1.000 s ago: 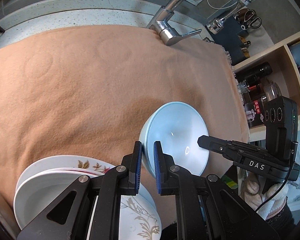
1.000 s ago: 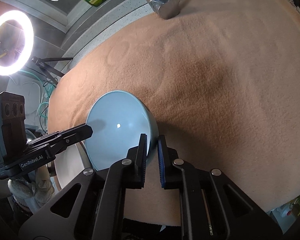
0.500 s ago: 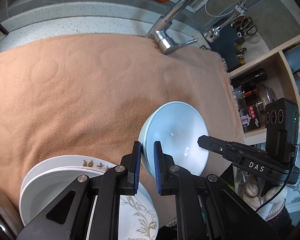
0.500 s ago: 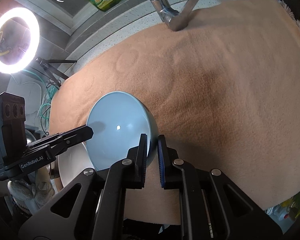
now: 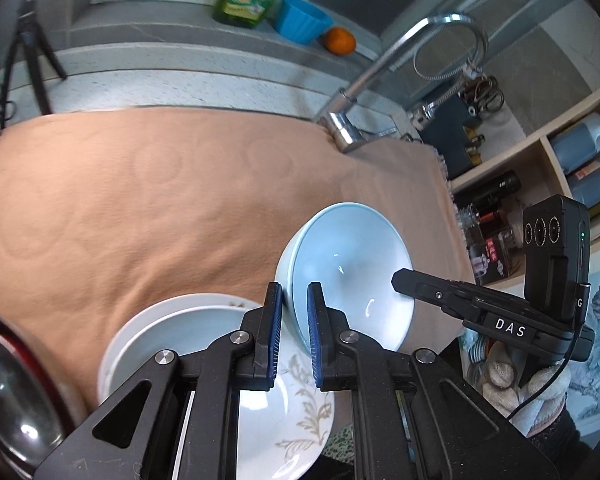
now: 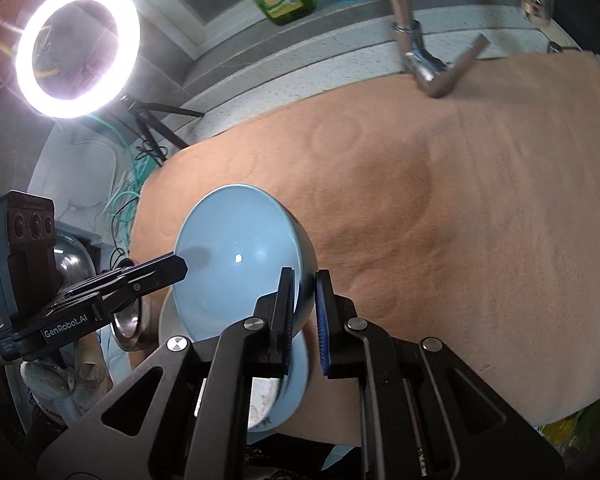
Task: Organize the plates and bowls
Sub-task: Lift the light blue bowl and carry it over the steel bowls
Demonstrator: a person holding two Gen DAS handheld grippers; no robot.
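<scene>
While both tools — left tool [image 5: 291, 314], right tool [image 6: 305, 300] — clamp the bowl [image 5: 352, 272], carry it to the plates [image 5: 172, 336] at 7 o'clock.

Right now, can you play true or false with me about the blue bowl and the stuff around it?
1. Both grippers pinch the light blue bowl: the left gripper and right gripper each clamp its rim. True.
2. The bowl is full of soup. False, it is empty.
3. A brown cloth covers the surface underneath. True.
4. The white plates are stacked inside the bowl. False, they sit on the cloth beside it.
5. An orange fruit sits on the ledge by a blue cup. True.
</scene>
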